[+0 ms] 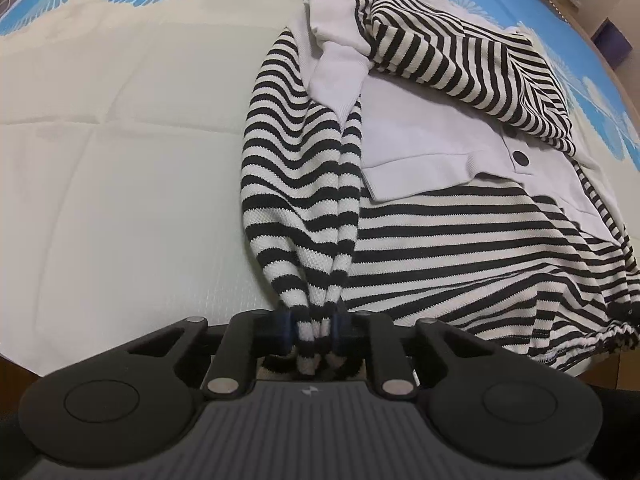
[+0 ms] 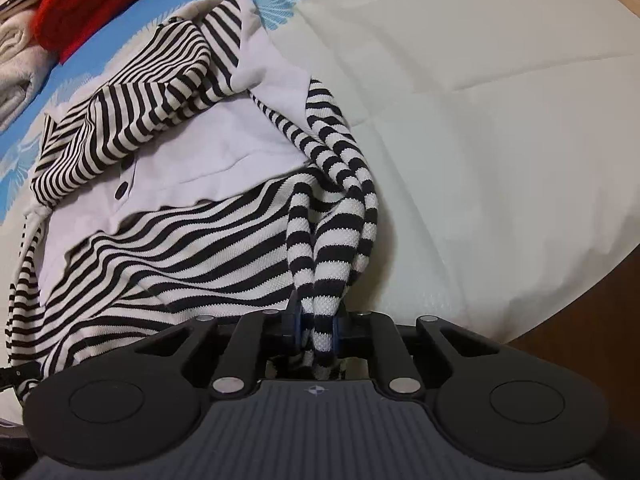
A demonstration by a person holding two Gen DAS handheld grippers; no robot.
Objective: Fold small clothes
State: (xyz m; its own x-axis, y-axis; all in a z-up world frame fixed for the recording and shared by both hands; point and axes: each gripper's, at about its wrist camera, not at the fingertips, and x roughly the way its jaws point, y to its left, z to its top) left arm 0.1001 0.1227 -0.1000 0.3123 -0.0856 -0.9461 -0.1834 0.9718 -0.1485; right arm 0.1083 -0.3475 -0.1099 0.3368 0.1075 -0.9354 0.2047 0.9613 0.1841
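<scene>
A small black-and-white striped garment with white panels [image 1: 460, 220] lies on a bed, its striped hood bunched at the far end. My left gripper [image 1: 314, 326] is shut on a gathered striped fold at the garment's left near corner. In the right wrist view the same garment [image 2: 168, 240] spreads to the left. My right gripper [image 2: 316, 330] is shut on a bunched striped fold at its right near corner. A black snap button [image 1: 520, 157] shows on the white panel, and it also shows in the right wrist view [image 2: 121, 191].
The bed cover [image 1: 120, 160] is white with blue fan prints at the far end. A red item [image 2: 100, 4] and a folded pale cloth [image 2: 16, 68] lie beyond the garment. The bed's near edge and brown floor [image 2: 580, 320] show at lower right.
</scene>
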